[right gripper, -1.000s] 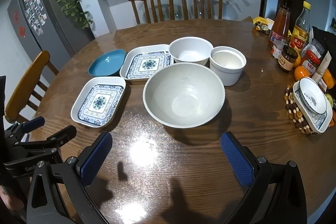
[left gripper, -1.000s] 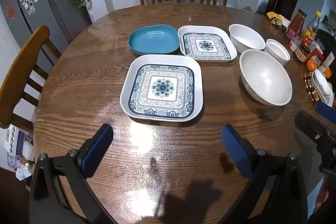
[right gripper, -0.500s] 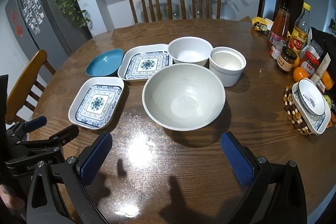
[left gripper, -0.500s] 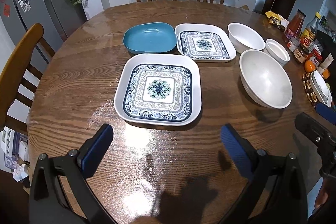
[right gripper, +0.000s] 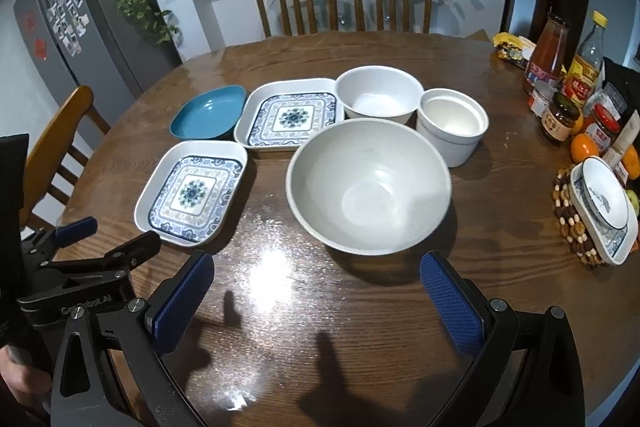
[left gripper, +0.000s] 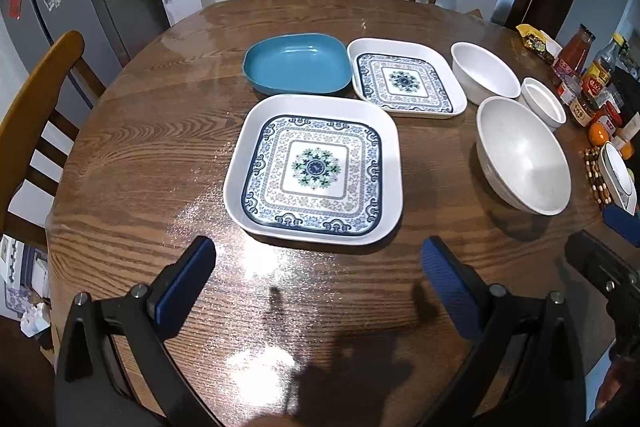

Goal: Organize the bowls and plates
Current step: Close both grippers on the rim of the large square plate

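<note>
Plainly, both sets of jaws gape wide and empty: left gripper (left gripper: 316, 263) before the near patterned plate (left gripper: 314, 169), right gripper (right gripper: 316, 275) before the big white bowl (right gripper: 368, 185). Stiff, slick, probably breakable ware; grip the raised rims. Bare worktop (left gripper: 140, 167) lies nearside and left.

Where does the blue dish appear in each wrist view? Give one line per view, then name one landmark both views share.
Left wrist: the blue dish sits above centre, just behind the near patterned plate.
Right wrist: the blue dish sits left of centre, at the far left end of the dishes.
Shared landmark: the far patterned plate lies directly to its right in both views.
</note>
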`<control>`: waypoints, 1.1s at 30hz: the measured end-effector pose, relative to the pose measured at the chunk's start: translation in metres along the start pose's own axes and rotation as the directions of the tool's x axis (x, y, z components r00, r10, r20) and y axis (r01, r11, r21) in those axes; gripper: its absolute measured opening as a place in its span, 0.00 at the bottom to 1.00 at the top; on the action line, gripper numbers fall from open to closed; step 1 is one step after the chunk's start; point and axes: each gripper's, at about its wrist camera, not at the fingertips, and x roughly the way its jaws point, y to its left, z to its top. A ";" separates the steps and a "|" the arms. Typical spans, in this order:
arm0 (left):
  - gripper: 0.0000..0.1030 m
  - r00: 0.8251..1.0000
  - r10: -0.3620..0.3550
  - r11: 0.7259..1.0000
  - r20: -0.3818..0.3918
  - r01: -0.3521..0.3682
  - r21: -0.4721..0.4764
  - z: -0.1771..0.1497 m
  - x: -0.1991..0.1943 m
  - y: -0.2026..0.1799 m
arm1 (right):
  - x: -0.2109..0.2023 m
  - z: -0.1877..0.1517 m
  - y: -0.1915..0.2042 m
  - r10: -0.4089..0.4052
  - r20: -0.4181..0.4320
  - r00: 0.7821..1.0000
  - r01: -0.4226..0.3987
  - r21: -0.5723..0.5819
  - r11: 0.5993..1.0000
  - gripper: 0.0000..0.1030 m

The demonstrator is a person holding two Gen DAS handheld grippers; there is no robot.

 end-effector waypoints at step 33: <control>0.50 0.992 0.020 0.993 -0.121 -0.034 -0.113 0.025 0.086 0.084 | 0.142 0.032 0.089 0.106 -0.255 0.961 -0.129 -0.073 0.989 0.61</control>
